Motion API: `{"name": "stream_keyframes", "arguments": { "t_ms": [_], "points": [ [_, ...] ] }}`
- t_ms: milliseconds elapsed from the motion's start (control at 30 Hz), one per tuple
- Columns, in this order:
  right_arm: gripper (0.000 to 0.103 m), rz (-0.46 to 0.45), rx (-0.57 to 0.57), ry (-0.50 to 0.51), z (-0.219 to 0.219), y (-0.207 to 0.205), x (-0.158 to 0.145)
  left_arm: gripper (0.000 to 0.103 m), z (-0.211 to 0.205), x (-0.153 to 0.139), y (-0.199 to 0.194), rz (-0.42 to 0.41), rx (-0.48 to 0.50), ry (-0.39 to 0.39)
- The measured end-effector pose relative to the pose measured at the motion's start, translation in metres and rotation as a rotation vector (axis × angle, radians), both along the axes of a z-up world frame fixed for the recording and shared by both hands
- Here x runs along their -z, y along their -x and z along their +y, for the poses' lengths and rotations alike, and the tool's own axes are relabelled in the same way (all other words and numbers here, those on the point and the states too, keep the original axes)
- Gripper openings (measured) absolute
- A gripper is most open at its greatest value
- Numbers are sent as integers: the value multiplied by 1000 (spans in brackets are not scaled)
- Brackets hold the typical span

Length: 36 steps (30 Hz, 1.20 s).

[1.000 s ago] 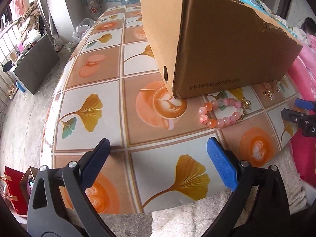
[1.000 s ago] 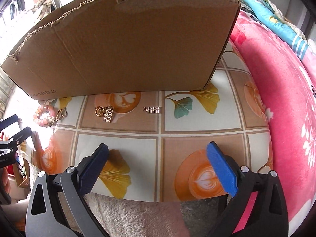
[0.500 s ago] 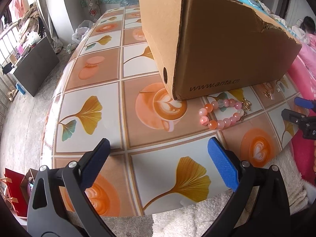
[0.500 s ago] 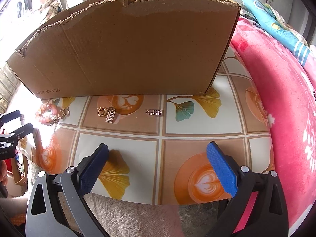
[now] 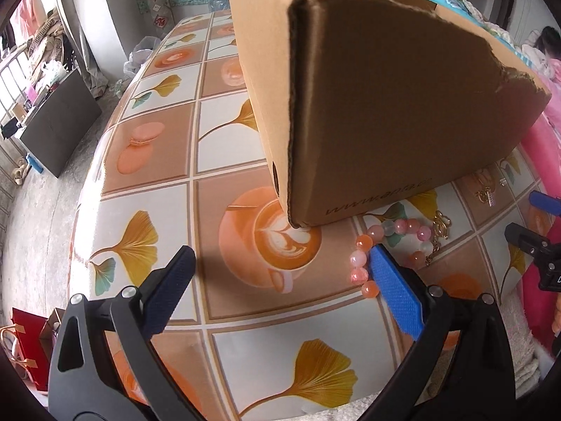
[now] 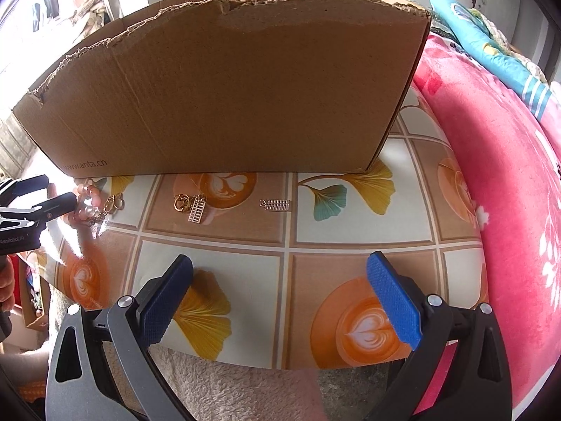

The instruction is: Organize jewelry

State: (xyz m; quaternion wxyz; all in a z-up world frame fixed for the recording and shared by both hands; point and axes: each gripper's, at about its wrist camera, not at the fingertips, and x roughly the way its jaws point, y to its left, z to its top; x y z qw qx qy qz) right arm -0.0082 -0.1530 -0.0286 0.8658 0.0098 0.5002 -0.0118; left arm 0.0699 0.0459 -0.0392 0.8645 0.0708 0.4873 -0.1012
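Note:
A pink and orange bead bracelet (image 5: 392, 242) with a gold charm lies on the patterned table (image 5: 147, 161) just in front of a big cardboard box (image 5: 385, 105). My left gripper (image 5: 280, 280) is open, its right fingertip at the bracelet's near edge. In the right wrist view the bracelet (image 6: 87, 207) sits at far left beside the left gripper's fingers (image 6: 52, 207). A gold abacus pendant (image 6: 191, 207) and a small silver abacus charm (image 6: 277, 205) lie before the box (image 6: 228, 98). My right gripper (image 6: 280, 287) hangs open over the table's near edge, nothing between its fingers.
A pink floral blanket (image 6: 508, 193) borders the table on the right. White fluffy fabric (image 6: 228, 386) lies below the near edge. A dark cabinet (image 5: 59, 126) and red bag (image 5: 24, 347) stand on the floor to the left.
My left gripper has moved forward and right, so its right finger now reaches the bracelet. The right gripper has drifted slightly; both stay open.

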Motion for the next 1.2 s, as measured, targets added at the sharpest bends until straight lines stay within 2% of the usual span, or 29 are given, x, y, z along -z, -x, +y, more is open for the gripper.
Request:
{"name": "stream_keyframes", "arguments": {
  "t_ms": [133, 200, 300, 400, 500, 600, 667, 800, 933, 1100, 1200],
  "points": [
    [97, -1, 3, 0, 0, -1, 0, 96, 21, -1, -6, -13, -81, -12],
    [97, -2, 2, 0, 0, -1, 0, 96, 35, -2, -9, -6, -105, 12],
    [97, -12, 5, 0, 0, -1, 0, 96, 47, -12, -3, -62, -134, 22],
    [97, -17, 12, 0, 1, -1, 0, 96, 51, -29, 11, -136, -87, 105],
    [97, -16, 14, 1, 4, -2, 0, 95, 44, -43, 27, -200, -1, 191],
    [97, -18, 13, 1, 5, -2, -1, 93, 20, -49, 44, -218, 112, 254],
    [97, -19, 13, 1, 7, -3, -1, 81, -4, -46, 51, -207, 196, 262],
    [97, -19, 17, 1, 9, -4, -1, 52, -46, -33, 54, -159, 327, 231],
    [97, -20, 8, 0, 8, -4, -1, 31, -67, -20, 54, -122, 377, 183],
    [97, -21, -3, -2, 5, -2, 1, 26, -75, -9, 44, -80, 376, 147],
    [97, -26, -7, -2, 5, -2, 1, 10, -76, -4, 40, -78, 363, 120]
  ]
}}
